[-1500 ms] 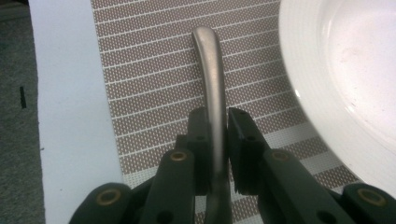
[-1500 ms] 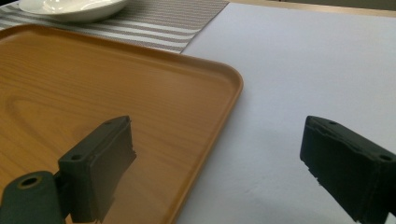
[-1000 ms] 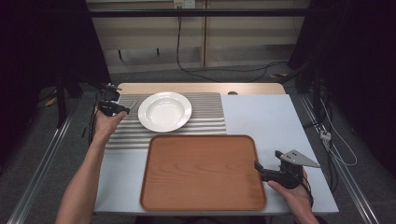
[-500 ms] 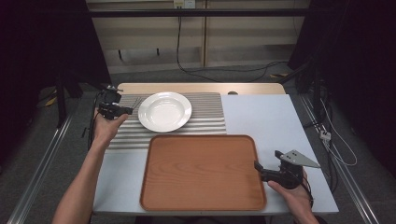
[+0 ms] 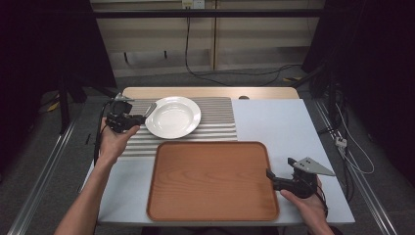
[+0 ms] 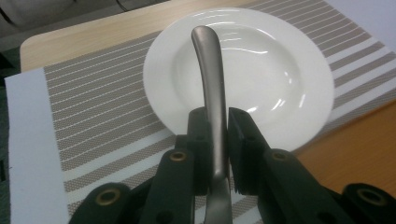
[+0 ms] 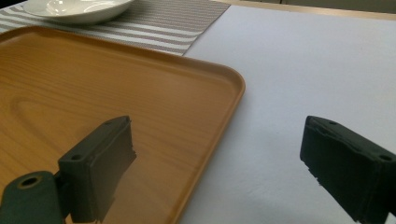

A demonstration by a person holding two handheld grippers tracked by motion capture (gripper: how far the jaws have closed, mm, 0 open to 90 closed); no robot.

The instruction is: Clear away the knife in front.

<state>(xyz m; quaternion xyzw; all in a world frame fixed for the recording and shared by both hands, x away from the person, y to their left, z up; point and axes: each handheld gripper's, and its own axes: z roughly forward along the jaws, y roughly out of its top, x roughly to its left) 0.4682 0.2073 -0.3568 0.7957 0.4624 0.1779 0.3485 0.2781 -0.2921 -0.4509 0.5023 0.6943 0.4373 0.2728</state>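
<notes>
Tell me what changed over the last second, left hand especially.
The left gripper, shut on the metal handle, edged slightly toward the person, with the handle's tip over the plate's near-left rim. Nothing was grabbed or released. The plate, the tray and the open right gripper by the tray's right edge stayed as they were.

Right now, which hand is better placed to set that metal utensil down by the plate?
Left. The left tool is shut on the utensil handle, right over the white plate rim. The right tool is open, across the table at the wooden tray corner.
</notes>
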